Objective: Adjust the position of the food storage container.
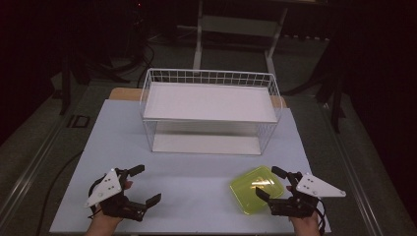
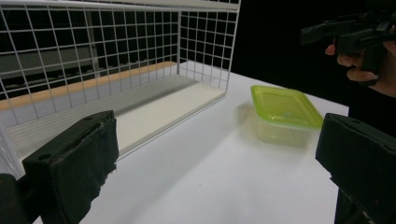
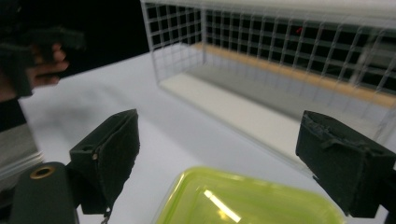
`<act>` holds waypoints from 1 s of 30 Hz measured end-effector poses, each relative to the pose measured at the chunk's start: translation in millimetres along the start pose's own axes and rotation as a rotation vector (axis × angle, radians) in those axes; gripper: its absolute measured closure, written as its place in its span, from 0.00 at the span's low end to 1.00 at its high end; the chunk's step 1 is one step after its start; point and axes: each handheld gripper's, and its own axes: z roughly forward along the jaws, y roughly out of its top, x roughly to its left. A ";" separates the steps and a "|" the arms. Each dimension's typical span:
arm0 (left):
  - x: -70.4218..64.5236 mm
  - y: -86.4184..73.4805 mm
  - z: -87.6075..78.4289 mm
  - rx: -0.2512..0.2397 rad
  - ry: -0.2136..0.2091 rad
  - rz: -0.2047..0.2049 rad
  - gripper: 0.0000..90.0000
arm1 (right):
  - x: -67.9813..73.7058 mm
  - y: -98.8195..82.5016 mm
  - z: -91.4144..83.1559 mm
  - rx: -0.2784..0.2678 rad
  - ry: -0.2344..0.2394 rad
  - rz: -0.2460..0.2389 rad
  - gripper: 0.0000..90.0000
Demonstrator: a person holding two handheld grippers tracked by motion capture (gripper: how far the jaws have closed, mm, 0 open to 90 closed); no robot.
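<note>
With my right hand-held gripper (image 1: 269,185) gaping just beside the lidded yellow-green plastic container (image 1: 256,189) on the white table (image 1: 196,182), I should square its jaws across the rim before closing

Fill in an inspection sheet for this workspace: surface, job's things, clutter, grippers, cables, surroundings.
Surface: pale table top, bare around the items.
Job's things: yellow-green lidded container near the front right; white wire rack with a shelf board behind it.
Clutter: nothing seen.
Grippers: left hand-held gripper open, holding nothing; right hand-held gripper open, jaws beside the container, not closed on it.
Cables: dark cable on the floor at left.
Surroundings: dim room, white stand behind the table.
</note>
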 end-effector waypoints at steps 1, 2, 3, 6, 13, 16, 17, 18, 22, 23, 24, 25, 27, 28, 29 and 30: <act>0.2 0.0 -0.3 0.000 0.001 0.003 0.00 | -0.5 4.5 -1.4 -0.008 0.010 -0.007 0.15; 0.5 0.2 -0.4 -0.001 -0.001 0.004 0.00 | -0.5 4.5 -1.4 -0.008 0.010 -0.007 0.15; 0.8 0.3 -0.3 -0.003 0.004 0.005 0.00 | -0.5 6.1 -1.8 -0.009 0.007 -0.005 0.15; 0.9 0.5 0.5 -0.001 0.006 0.002 0.00 | -1.3 11.7 0.2 0.005 -0.025 0.008 0.15; -0.6 0.2 2.1 -0.002 0.006 0.004 0.00 | -0.2 12.0 1.8 0.058 -0.008 -0.019 0.33; -2.4 0.7 2.6 -0.008 0.004 0.005 0.00 | -0.6 3.9 -0.3 0.134 0.014 -0.012 0.53; -3.2 1.0 3.3 -0.006 -0.003 0.011 0.00 | -0.7 -2.4 -2.3 0.163 0.033 0.002 0.62; -3.2 1.0 3.3 -0.006 -0.003 0.011 0.00 | -0.4 -4.9 -3.2 0.174 0.038 0.006 0.69; -4.9 1.2 5.0 -0.002 -0.006 0.014 0.00 | 1.9 -19.1 -6.5 0.238 0.054 0.008 0.84; -4.8 1.5 5.9 -0.003 -0.009 0.016 0.00 | 2.3 -22.8 -6.6 0.255 0.057 0.005 0.90; -4.7 1.6 6.3 -0.004 -0.008 0.015 0.00 | 2.4 -26.5 -6.4 0.270 0.071 0.005 0.96; -4.7 1.6 6.3 -0.004 -0.008 0.015 0.00 | 2.4 -26.5 -6.4 0.270 0.071 0.005 0.96; -5.1 2.0 7.2 -0.011 -0.009 0.014 0.00 | 3.2 -36.6 -5.9 0.305 0.094 0.012 1.00; -5.4 2.1 7.6 -0.011 -0.008 0.018 0.00 | 4.0 -39.4 -5.7 0.317 0.099 0.008 1.00; -5.4 2.2 7.9 -0.010 -0.009 0.022 0.00 | 4.9 -42.2 -5.3 0.329 0.106 0.004 1.00; -5.4 2.2 7.9 -0.010 -0.009 0.022 0.00 | 6.1 -44.7 -4.8 0.343 0.110 -0.005 1.00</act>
